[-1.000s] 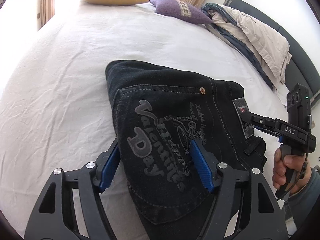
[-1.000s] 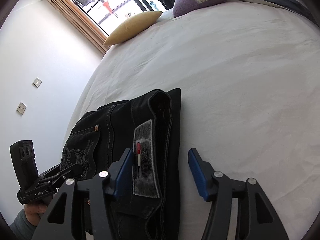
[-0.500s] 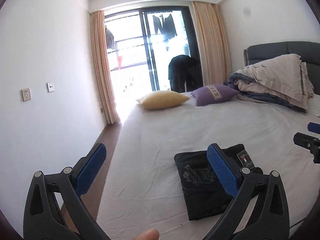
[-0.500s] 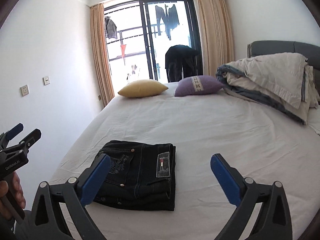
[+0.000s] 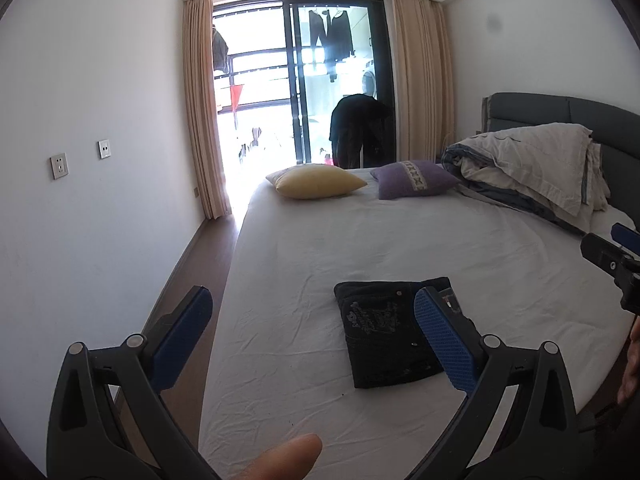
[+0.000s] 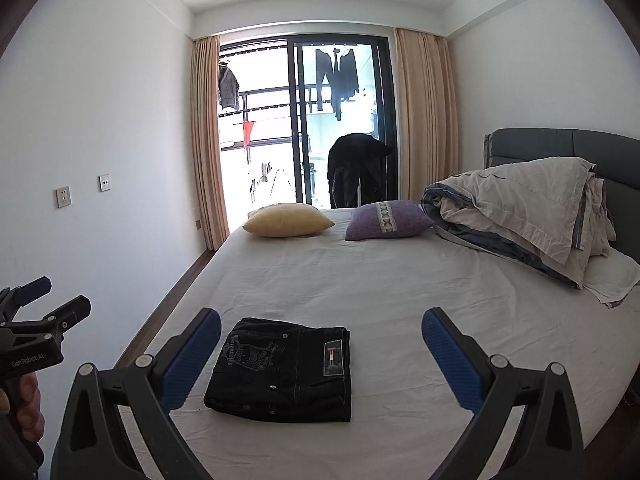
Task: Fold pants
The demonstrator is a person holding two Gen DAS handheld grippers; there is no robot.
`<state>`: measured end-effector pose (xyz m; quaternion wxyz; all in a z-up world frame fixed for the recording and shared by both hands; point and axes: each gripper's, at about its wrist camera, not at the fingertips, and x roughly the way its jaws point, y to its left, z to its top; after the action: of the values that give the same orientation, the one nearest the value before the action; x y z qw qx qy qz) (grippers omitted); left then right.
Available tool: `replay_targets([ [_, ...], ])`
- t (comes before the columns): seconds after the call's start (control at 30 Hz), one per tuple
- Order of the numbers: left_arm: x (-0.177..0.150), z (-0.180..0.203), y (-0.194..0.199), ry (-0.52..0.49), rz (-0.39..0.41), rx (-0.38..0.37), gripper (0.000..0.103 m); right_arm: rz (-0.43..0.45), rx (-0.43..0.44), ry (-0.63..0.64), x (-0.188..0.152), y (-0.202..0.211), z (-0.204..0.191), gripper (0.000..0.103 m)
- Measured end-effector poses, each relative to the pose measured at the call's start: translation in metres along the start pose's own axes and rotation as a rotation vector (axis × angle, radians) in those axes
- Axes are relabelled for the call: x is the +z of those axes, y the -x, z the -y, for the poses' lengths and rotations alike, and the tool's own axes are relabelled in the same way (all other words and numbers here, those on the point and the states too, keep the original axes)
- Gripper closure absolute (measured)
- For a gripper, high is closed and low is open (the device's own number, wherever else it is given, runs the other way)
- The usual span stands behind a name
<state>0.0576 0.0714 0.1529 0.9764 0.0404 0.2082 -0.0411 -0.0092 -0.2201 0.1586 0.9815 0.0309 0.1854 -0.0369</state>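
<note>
Bright bedroom with a white bed [image 6: 400,280] filling the middle of the frame, where black pants [image 6: 284,368] lie folded into a neat rectangle at lower centre. We hold the left gripper [image 5: 312,336] and right gripper [image 6: 320,356] above them, their jaws having just spread wide, nothing between them.

Each camera looks forward between its own hand-held gripper's fingers, well back from the bed [image 5: 400,240], facing the balcony door [image 6: 340,120]. Both share the folded pants [image 6: 284,372]; each view's edge catches the other hand-held gripper.
</note>
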Motion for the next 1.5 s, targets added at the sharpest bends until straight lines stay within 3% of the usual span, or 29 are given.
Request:
replay_targets([
  [0.1,-0.014,0.005,-0.013,0.010,-0.098,0.003,0.000,-0.070,-0.018,-0.008,-0.012,-0.006,-0.004,0.000],
  [0.3,-0.045,0.027,-0.054,0.039,-0.281,-0.091,0.000,-0.221,-0.042,-0.071,-0.042,-0.021,-0.006,0.000],
  [0.57,-0.065,0.034,-0.075,0.061,-0.382,-0.112,0.000,-0.288,-0.053,-0.046,-0.055,-0.032,-0.013,0.000],
  [1.5,-0.077,0.030,-0.091,0.056,-0.418,-0.088,0.000,-0.333,-0.054,-0.041,-0.062,-0.038,-0.019,0.000],
])
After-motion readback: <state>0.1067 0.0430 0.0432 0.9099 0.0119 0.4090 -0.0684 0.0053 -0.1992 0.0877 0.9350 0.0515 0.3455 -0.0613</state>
